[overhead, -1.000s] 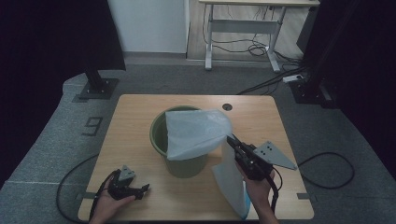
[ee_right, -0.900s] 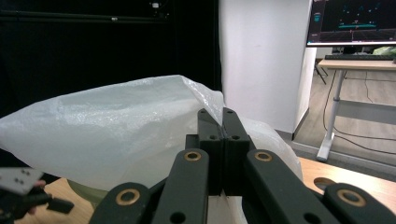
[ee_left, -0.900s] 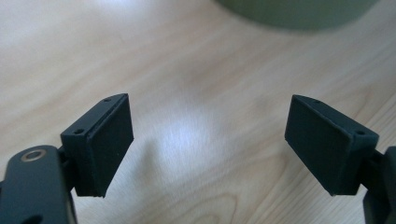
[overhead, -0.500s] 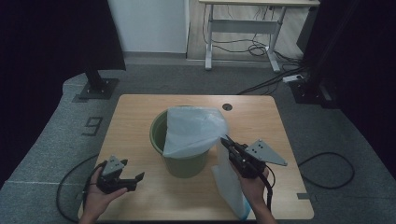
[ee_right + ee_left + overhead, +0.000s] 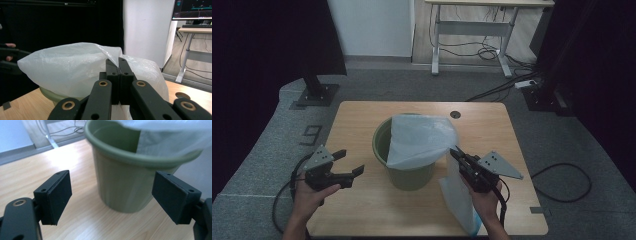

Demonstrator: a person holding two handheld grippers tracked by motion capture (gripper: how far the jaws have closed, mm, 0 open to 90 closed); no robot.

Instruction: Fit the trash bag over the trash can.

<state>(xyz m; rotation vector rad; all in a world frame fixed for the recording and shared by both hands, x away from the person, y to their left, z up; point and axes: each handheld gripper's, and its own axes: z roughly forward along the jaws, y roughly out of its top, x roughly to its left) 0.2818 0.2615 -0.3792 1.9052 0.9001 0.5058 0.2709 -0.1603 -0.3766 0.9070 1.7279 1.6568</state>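
White plastic bag (image 5: 419,140) is clamped by right gripper (image 5: 455,152) over green bin (image 5: 404,172); left gripper (image 5: 348,162), jaws apart, is held at bin's 9 o'clock.

Colours we see on the table

We see an olive-green bin (image 5: 404,172) under a translucent milky-white plastic bag (image 5: 419,140), on a pale wood-grain table (image 5: 362,117). We hold black grippers, the left gripper (image 5: 347,162) and right gripper (image 5: 455,152), each topped with a grey plate, over grey carpet (image 5: 257,165).
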